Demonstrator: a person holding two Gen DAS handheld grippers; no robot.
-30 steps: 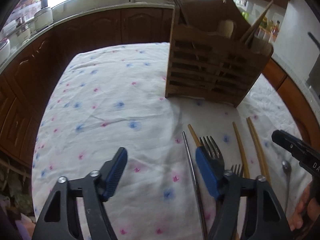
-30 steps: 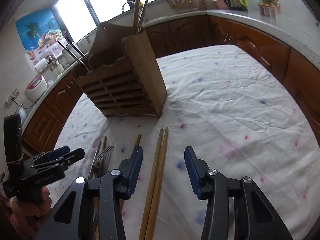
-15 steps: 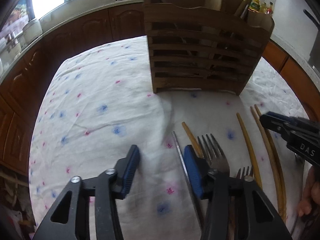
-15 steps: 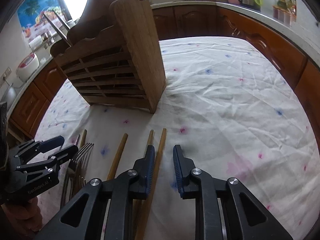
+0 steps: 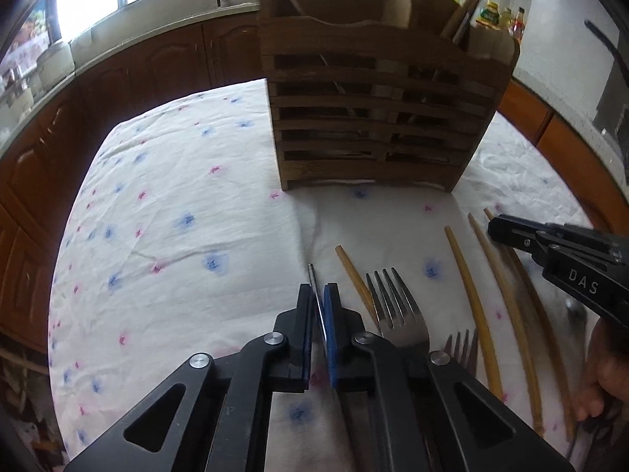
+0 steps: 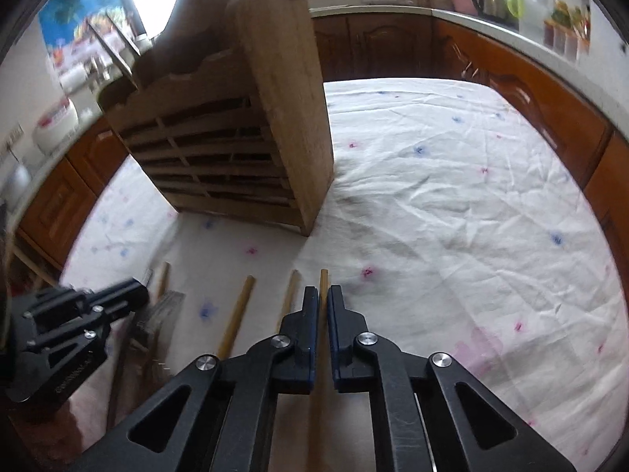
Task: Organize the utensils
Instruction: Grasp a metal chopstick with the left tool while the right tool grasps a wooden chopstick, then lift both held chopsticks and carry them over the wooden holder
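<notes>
My left gripper [image 5: 319, 295] is shut on a thin metal chopstick [image 5: 313, 275] lying on the flowered tablecloth [image 5: 177, 204]. Right of it lie a wooden chopstick [image 5: 352, 271], a large fork [image 5: 395, 306] and a smaller fork [image 5: 460, 348]. My right gripper [image 6: 323, 299] is shut on a wooden chopstick [image 6: 323, 281]; two more wooden chopsticks [image 6: 291, 291] [image 6: 238, 314] lie left of it. The slatted wooden utensil holder [image 5: 373, 118] stands behind and shows in the right wrist view [image 6: 236, 145] too.
Curved bamboo chopsticks [image 5: 471, 295] and a spoon [image 5: 572, 308] lie at the right of the left wrist view, under the other gripper [image 5: 562, 251]. Brown kitchen cabinets [image 5: 169, 63] and a counter [image 6: 491, 27] ring the table. The holder has several utensils standing in it.
Both grippers moved forward and down toward the holder and closed: the left on the metal chopstick, the right on a wooden chopstick.
</notes>
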